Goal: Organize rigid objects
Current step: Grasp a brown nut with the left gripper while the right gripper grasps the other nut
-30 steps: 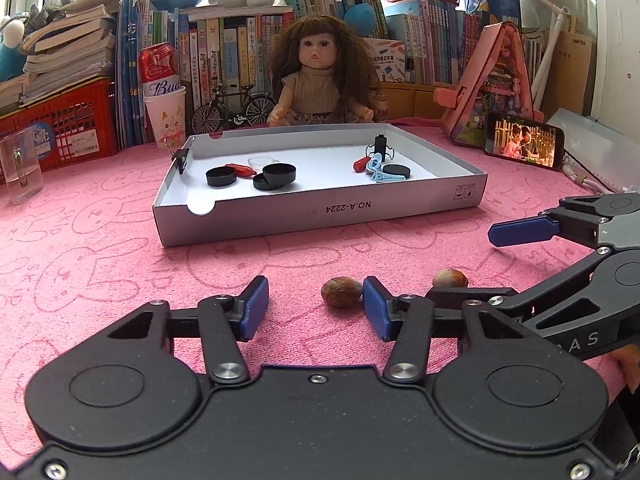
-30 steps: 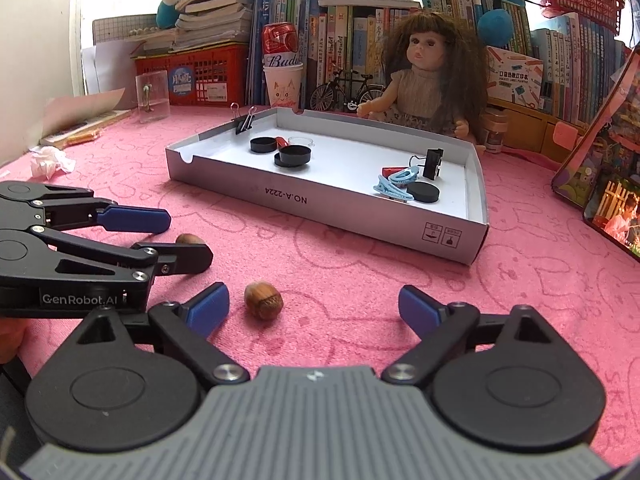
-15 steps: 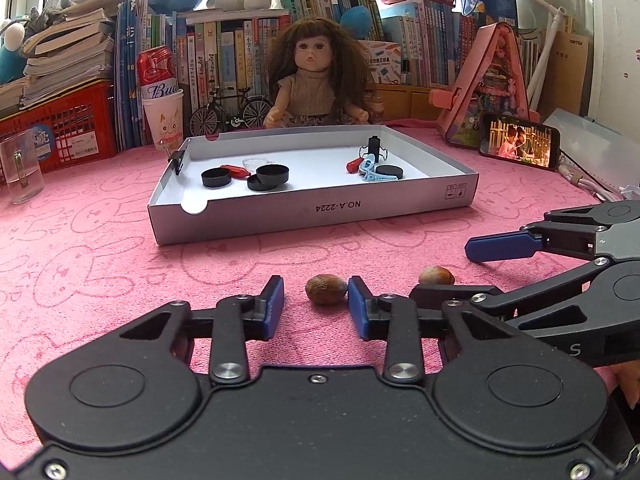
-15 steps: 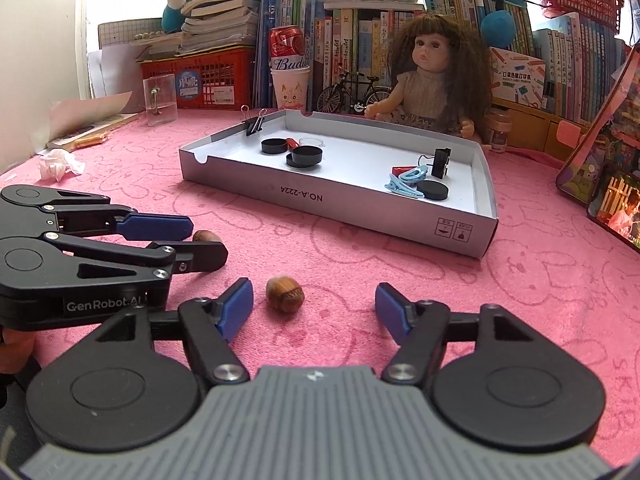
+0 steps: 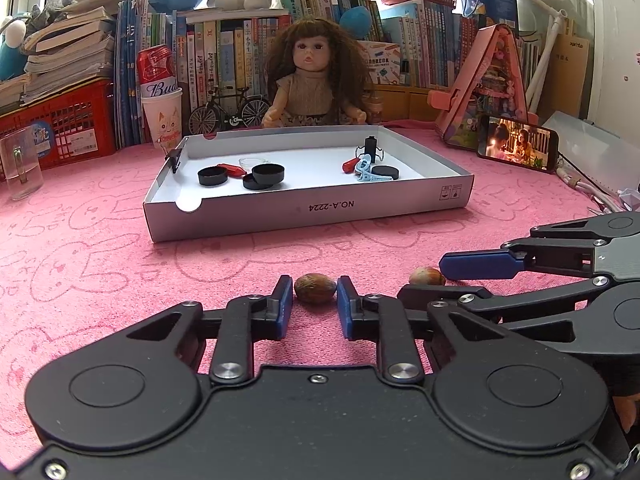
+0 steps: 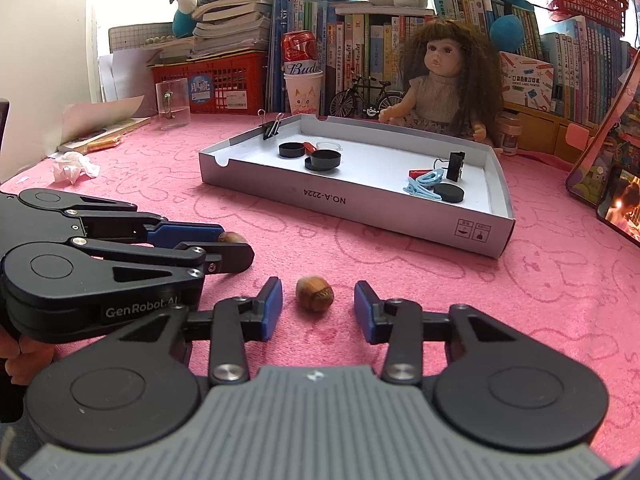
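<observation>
- Now our left gripper [image 5: 315, 300] has closed onto one nut [image 5: 315, 288], pinching it near the pink tabletop's [image 5: 100, 280] front edge.
- Our right gripper [image 6: 318, 308] has been closing around the second nut [image 6: 315, 293], pads not yet touching; both go to the tray [image 5: 308, 212] next.

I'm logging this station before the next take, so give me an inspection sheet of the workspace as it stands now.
Surface: pink cloth with a rabbit pattern, covering the table.
Job's things: two nuts on the cloth, left nut and right nut; white tray holding black lids, binder clips, a blue clip and red pieces.
Clutter: crumpled tissue, glass mug, phone playing video.
Grippers: left gripper has just closed, its jaws pressing the left nut; right gripper has been closing, its jaws either side of the right nut, gaps showing.
Cables: white cable at the right edge.
Surroundings: doll, bookshelves, plush toys, red baskets.
</observation>
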A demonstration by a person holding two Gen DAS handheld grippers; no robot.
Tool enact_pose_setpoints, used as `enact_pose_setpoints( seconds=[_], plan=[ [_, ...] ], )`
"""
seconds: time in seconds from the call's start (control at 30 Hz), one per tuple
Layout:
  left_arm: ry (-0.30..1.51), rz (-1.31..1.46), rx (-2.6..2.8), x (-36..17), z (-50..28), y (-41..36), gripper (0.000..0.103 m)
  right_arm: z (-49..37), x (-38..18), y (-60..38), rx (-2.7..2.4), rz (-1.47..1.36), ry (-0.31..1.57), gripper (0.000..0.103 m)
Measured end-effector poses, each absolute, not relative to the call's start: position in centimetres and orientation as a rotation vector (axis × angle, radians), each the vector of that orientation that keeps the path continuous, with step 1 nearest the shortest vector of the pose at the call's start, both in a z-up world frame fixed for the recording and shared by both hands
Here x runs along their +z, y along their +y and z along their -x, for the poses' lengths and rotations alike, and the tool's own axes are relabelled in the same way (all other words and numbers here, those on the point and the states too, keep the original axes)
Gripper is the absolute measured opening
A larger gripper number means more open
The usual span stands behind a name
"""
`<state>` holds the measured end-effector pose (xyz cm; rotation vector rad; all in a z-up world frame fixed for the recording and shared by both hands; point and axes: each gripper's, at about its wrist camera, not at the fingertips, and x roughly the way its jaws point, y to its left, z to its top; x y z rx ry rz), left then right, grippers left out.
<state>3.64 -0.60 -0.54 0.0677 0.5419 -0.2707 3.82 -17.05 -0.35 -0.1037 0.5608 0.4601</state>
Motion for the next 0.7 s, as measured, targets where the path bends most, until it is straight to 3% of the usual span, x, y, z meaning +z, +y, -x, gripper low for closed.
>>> enact_pose_setpoints(
  seconds=[0.27,0.7],
  plan=[
    [0.541,-0.063,-0.266,-0.54,-3.65,-0.55,0.02,-3.52,-0.33,-16.66,0.467,0.105,0.558,0.032],
    [0.546,-0.053,-0.257,-0.38,-3.74,-0.35,0.021,-3.48,-0.34,-16.78,0.457,0.081,0.552,0.032]
  ],
)
